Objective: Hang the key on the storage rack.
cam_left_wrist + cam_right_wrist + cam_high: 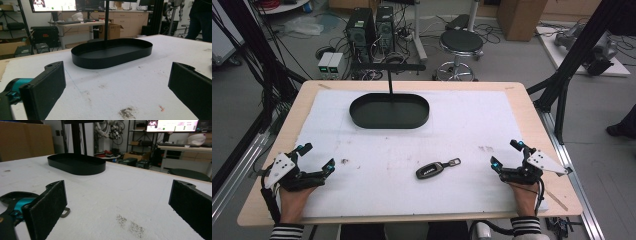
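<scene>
A black car key fob (432,169) with a metal loop lies on the white mat, slightly right of centre near the front. An empty black oval tray (389,111) (112,53) (76,163) sits at the back centre, with a thin black post rising from it. My left gripper (317,157) (115,90) rests open at the front left, jaws wide apart with nothing between them. My right gripper (506,154) (117,205) rests open at the front right, a little right of the fob. The fob's metal loop (65,212) peeks out beside the right gripper's left jaw.
The white mat (412,150) covers most of the wooden table (532,115) and carries a few dark smudges (127,112). Black frame posts stand at both table sides. A stool, computers and cables sit on the floor beyond the far edge.
</scene>
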